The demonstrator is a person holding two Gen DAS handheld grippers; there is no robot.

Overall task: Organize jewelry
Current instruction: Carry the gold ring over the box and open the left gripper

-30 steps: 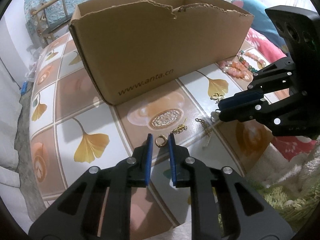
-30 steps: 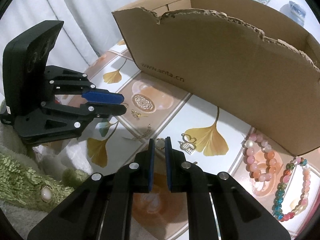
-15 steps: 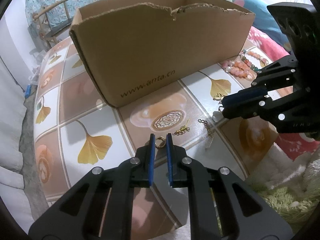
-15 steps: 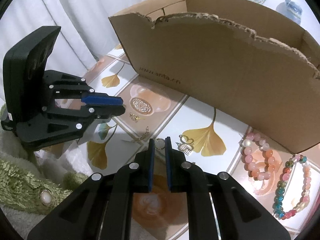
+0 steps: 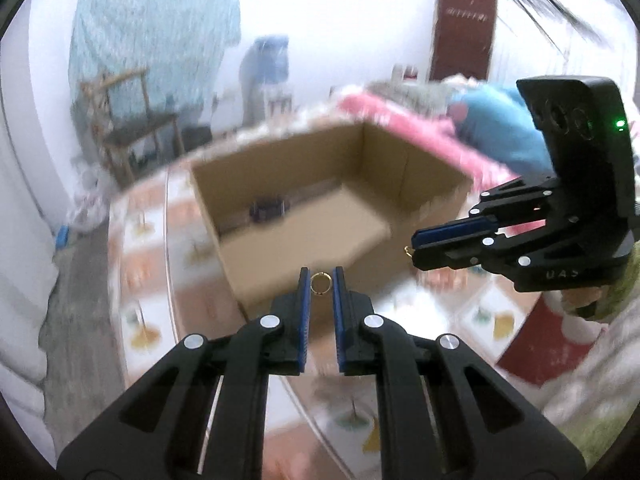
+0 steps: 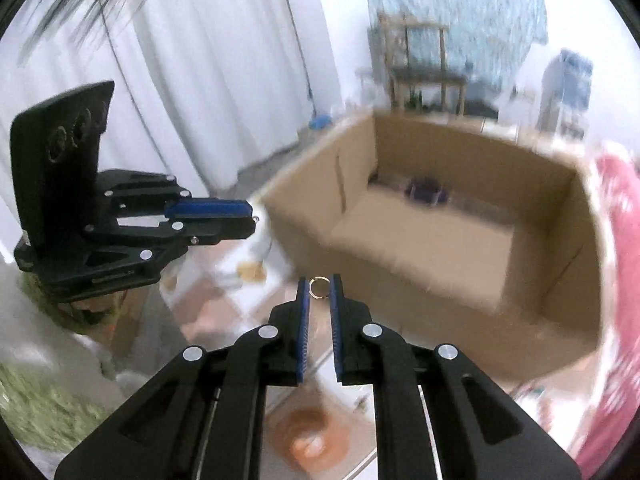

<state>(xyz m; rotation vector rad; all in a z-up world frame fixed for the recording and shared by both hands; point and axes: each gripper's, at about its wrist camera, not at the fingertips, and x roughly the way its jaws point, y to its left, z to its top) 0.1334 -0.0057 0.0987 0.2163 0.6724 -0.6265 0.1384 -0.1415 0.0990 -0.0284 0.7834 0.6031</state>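
Note:
My left gripper is shut on a small gold ring, held in the air in front of the open cardboard box. My right gripper is shut on another small gold ring, also lifted near the box's front wall. Each gripper shows in the other's view: the right one at the right with a gold bit at its tip, the left one at the left. A dark object lies inside the box at the back. Both views are motion-blurred.
The tiled ginkgo-pattern tablecloth lies below. A pink cloth and blue cushion lie behind the box. A wooden chair stands in the background. White curtains hang at the left of the right wrist view.
Both grippers have risen from the table, each with a gold ring between its fingers, to above the box's front wall; its inside now shows.

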